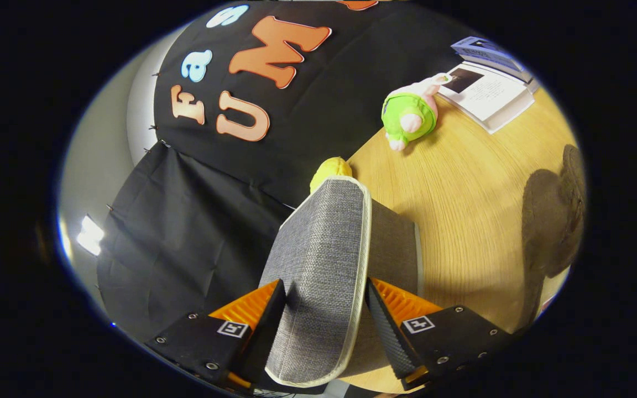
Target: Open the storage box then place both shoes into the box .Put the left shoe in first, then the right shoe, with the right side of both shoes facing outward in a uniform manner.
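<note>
Gripper view: tool (pixel 327 307) tilted, gripping lid (pixel 324 265)

The storage box lid (pixel 324 265) is coarse woven cloth, matt and rough, edged with a smoother fabric piping (pixel 364 265). It sits between the gripper (pixel 327 312) fingers, whose inner pads (pixel 387 326) look ribbed; both press on it. The table (pixel 462 199) to the right is wood-grain, smooth with a soft sheen. Far right, a plush toy (pixel 410 113) looks fluffy, and an open book (pixel 487 91) shows smooth paper. The far wall is matt, creased cloth.
</note>
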### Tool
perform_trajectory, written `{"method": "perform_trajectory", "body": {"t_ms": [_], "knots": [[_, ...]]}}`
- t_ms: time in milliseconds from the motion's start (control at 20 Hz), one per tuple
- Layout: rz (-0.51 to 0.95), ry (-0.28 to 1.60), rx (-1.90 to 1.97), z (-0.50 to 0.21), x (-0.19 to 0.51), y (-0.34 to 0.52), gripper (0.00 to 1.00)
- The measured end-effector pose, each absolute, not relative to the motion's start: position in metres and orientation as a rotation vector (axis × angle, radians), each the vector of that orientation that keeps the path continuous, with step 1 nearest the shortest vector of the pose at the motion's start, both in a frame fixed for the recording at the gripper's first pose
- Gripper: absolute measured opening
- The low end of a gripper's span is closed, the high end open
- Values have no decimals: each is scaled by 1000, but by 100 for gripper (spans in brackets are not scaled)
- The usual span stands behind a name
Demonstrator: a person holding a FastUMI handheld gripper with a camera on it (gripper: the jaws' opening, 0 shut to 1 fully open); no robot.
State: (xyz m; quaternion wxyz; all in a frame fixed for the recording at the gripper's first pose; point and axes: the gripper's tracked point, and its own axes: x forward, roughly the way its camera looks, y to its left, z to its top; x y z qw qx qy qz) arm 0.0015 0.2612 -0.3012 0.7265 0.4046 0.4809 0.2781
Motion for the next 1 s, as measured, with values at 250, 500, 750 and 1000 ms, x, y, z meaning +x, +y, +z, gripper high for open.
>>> {"method": "perform_trajectory", "body": {"t_ms": [250,500,750,1000], "knots": [[562,958,826,-286,18,235,51],[546,951,871,-269,25,233,16],[568,940,824,-244,27,247,6],[610,886,811,-196,34,269,6]]}}
